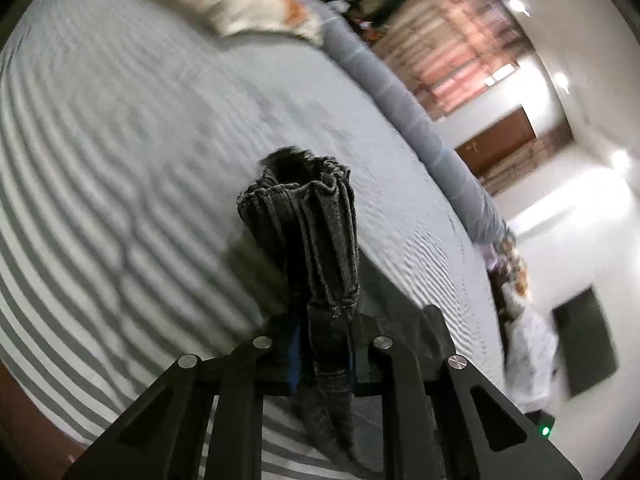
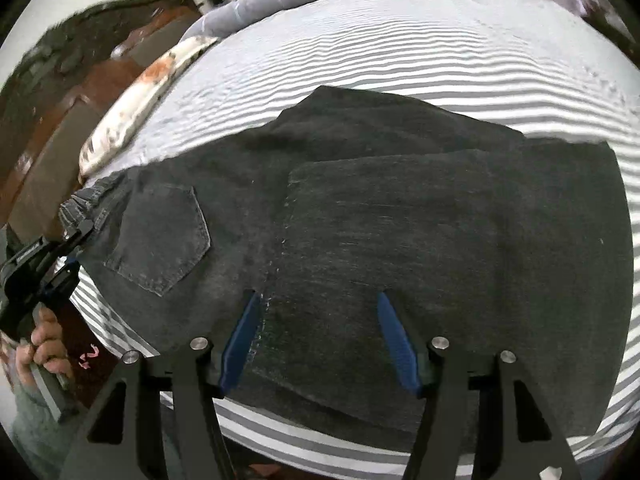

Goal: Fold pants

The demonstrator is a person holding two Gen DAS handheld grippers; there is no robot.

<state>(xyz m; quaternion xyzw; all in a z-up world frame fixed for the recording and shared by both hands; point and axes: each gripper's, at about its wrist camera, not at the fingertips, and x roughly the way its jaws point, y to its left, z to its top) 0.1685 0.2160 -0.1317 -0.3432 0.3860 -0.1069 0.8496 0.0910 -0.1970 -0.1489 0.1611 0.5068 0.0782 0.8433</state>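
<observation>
Pants (image 2: 360, 216): one dark pair, folded over, flat on the striped bed (image 2: 400, 48).
Left gripper (image 1: 324, 344): clamped on the bunched waistband (image 1: 304, 216), lifted off the sheet.
Right gripper (image 2: 320, 336): jaws apart, empty, over the fabric.
Pillow (image 2: 136, 108): one.
Hand (image 2: 48, 344): one.

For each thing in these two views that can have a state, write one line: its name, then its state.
Pants: partly folded, one layer lying over another on the striped bed sheet, back pocket facing up.
Waistband: bunched and pinched in the left gripper.
Left gripper: shut on the waistband.
Right gripper: open, holding nothing, above the pants.
Pillow: lying at the bed's edge.
</observation>
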